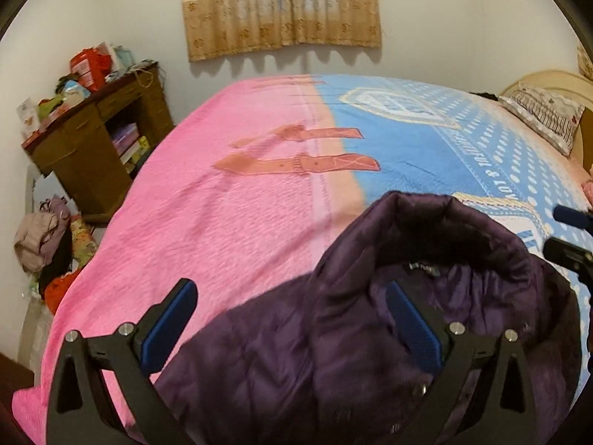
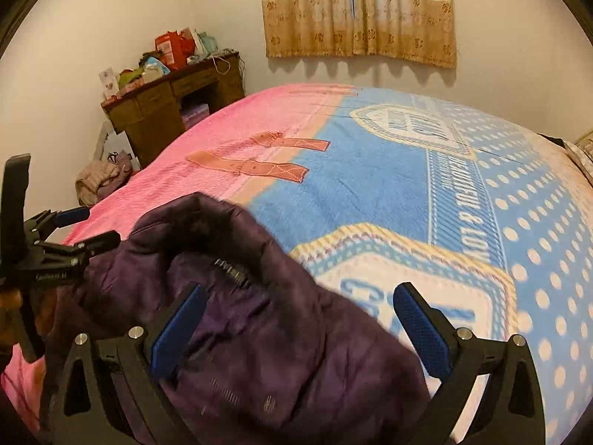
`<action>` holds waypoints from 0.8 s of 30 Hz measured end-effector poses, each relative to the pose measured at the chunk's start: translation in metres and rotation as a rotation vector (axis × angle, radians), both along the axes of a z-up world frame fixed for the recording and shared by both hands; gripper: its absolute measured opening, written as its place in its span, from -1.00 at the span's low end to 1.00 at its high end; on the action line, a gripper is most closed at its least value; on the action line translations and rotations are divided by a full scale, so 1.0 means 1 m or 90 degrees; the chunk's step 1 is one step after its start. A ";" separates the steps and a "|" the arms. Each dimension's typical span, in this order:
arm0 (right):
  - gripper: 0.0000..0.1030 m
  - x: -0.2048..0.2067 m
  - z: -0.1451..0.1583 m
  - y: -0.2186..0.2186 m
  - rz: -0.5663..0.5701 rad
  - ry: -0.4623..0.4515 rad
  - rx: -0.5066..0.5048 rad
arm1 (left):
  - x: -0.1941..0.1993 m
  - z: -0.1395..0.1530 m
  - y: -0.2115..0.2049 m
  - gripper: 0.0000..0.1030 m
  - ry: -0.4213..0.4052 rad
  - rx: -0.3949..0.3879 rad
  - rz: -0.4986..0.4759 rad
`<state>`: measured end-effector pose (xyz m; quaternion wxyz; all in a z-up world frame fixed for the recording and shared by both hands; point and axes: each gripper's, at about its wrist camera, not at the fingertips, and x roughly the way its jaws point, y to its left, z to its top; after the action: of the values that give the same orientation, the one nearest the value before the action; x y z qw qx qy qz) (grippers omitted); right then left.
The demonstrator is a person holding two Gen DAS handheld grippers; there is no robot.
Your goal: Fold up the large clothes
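A: Where is the purple puffer jacket [image 1: 333, 352] seen?
B: It is laid at the near edge of the bed [image 1: 241, 222], collar facing away, on a pink and blue blanket [image 2: 370, 185]. Its fabric is bunched and wrinkled. A small label is seen inside the collar [image 2: 207, 222].

A: Left gripper [image 1: 292, 326] state?
B: It is held spread wide, nothing pinched. Its left blue pad is seen over the pink blanket, just beside the jacket's edge; the right pad is seen over the purple fabric near the collar. Contact w/ the cloth can't be told.

A: Right gripper [image 2: 300, 326]?
B: Also released, jaws wide apart. The left pad is seen over the jacket's lining, the right pad over the blanket's white and blue print, beside the jacket.

A: Anything else?
B: A wooden desk [image 2: 166, 104] w/ clutter is seen in the far corner, a beige curtain [image 1: 281, 7] on the wall, and a clothes pile [image 1: 48, 237] on the floor by the bed.
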<state>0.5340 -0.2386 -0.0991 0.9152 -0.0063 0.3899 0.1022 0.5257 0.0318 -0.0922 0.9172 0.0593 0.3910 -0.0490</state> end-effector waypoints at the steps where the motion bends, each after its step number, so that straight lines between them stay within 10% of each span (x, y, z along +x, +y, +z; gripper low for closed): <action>1: 0.60 0.009 -0.003 0.003 0.009 0.006 -0.002 | 0.004 -0.002 -0.004 1.00 -0.002 0.006 -0.006; 6: -0.03 0.034 -0.033 0.014 0.046 0.060 -0.034 | 0.021 -0.016 -0.017 0.65 -0.010 0.023 -0.039; 10: -0.65 0.021 -0.042 0.015 0.083 0.059 -0.048 | 0.017 -0.022 -0.018 -0.57 0.001 0.015 -0.085; 15: -0.74 -0.010 -0.032 0.013 0.112 0.037 -0.073 | -0.015 -0.008 -0.015 -0.71 -0.043 0.030 -0.147; 24: -0.78 -0.044 -0.063 0.013 0.146 0.077 -0.121 | -0.083 -0.036 -0.023 -0.73 -0.119 0.244 -0.291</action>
<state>0.4900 -0.2257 -0.1618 0.8675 -0.1310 0.4491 0.1692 0.4428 0.0092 -0.1281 0.8866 0.3218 0.2835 -0.1733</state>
